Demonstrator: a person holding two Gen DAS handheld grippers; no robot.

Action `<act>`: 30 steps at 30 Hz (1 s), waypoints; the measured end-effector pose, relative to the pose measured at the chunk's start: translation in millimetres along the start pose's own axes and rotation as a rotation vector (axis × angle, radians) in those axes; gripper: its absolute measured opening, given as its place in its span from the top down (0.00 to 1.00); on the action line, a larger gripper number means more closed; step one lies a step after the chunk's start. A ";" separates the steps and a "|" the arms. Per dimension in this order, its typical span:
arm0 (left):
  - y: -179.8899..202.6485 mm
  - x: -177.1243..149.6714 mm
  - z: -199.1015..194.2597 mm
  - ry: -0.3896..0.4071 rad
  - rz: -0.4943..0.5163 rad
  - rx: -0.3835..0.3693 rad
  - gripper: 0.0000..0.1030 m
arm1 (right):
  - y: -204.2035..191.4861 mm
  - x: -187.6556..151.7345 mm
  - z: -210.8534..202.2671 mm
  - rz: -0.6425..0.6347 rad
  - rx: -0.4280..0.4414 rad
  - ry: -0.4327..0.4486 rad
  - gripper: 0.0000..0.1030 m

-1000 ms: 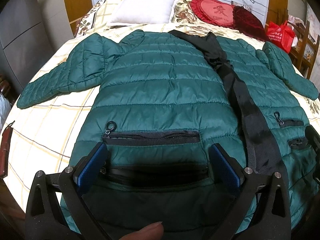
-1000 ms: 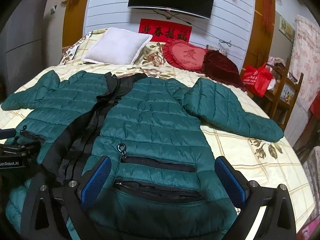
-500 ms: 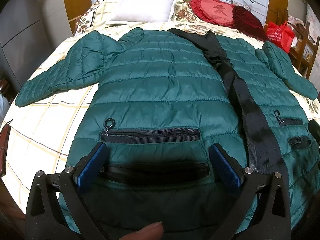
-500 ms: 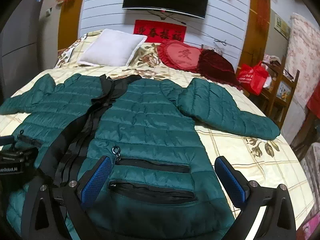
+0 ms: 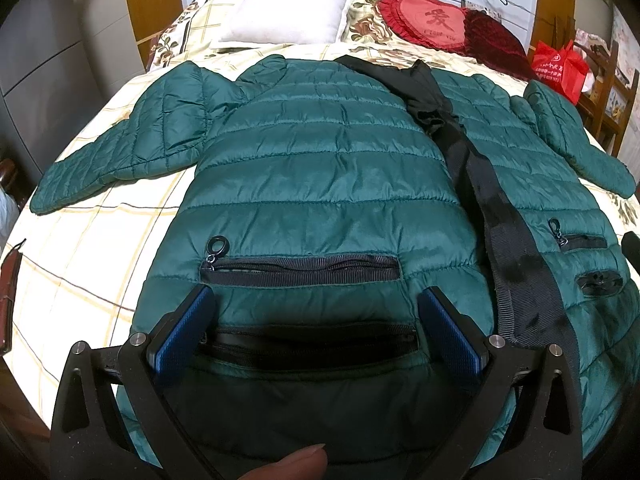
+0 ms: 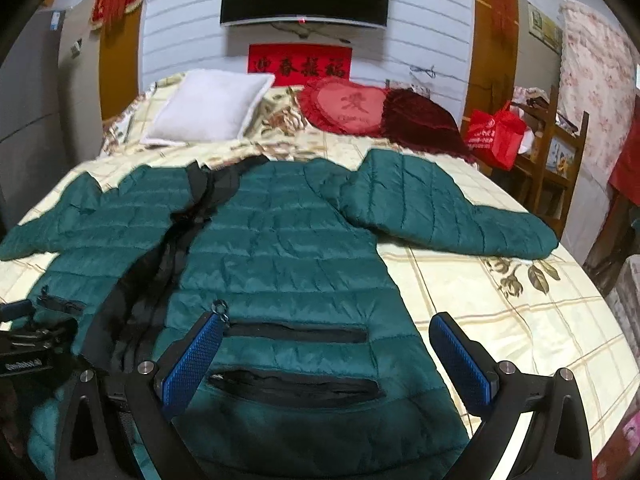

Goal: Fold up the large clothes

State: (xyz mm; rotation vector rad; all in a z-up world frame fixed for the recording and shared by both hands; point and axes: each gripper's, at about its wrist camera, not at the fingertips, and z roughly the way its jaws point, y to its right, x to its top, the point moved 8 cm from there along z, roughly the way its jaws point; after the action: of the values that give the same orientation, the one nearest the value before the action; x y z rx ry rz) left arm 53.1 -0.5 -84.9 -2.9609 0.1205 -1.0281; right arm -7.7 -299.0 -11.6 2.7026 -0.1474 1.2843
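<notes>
A green jacket lies flat on the bed, both grippers' fingers spread wide above its hem.

The left tool, jaws spread wide, hovers over the green jacket's lower pocket.

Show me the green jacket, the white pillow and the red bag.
green jacket (image 5: 320,152), left wrist view, chest panel.
white pillow (image 5: 288,10), left wrist view, middle of its face.
red bag (image 6: 494,136), right wrist view, front side.
</notes>
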 end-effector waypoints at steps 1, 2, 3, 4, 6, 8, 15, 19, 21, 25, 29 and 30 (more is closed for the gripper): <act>0.0 -0.1 0.0 -0.001 0.001 0.000 0.00 | 1.4 0.0 0.8 0.007 0.004 -0.002 0.00; 0.0 -0.4 0.4 -0.002 0.002 0.001 0.00 | 2.7 -0.1 0.9 0.015 0.006 -0.004 0.00; 0.3 -0.8 0.7 -0.003 0.003 0.001 0.00 | 3.9 -0.5 1.3 0.018 0.005 -0.004 0.00; 0.9 -1.1 1.1 -0.003 0.005 0.002 0.00 | 4.7 -0.8 1.5 0.020 0.003 -0.005 0.00; 1.2 -1.5 1.4 -0.003 0.006 0.003 0.00 | 6.2 -1.2 2.1 0.023 0.001 -0.008 0.00; 1.2 -1.5 1.7 -0.002 0.006 0.002 0.00 | 6.4 -1.2 2.2 0.026 0.006 -0.009 0.00; 1.5 -2.0 2.5 -0.002 0.007 0.002 0.00 | 6.2 -1.1 1.9 0.023 0.004 -0.011 0.00; 1.7 -1.7 2.1 -0.002 0.007 0.003 0.00 | 5.9 -1.1 2.1 0.024 0.004 -0.010 0.00; 1.7 -2.0 2.5 -0.003 0.008 0.003 0.00 | 5.7 -1.1 1.9 0.022 0.004 -0.009 0.00; 1.8 -2.3 2.4 -0.003 0.007 0.003 0.00 | 4.7 1.9 -1.0 0.021 0.003 0.007 0.00; 2.7 -2.3 2.8 -0.005 0.008 0.005 0.00 | 1.3 16.6 -7.7 0.014 0.021 0.047 0.00; 3.4 -2.6 3.2 -0.005 0.010 0.008 0.00 | 0.8 21.7 -7.9 0.014 0.031 0.050 0.00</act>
State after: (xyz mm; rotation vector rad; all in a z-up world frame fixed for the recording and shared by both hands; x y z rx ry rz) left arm 52.8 -3.8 -89.2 -2.9521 0.1313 -1.0179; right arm -0.2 -299.0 10.2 2.6972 -0.1416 1.3684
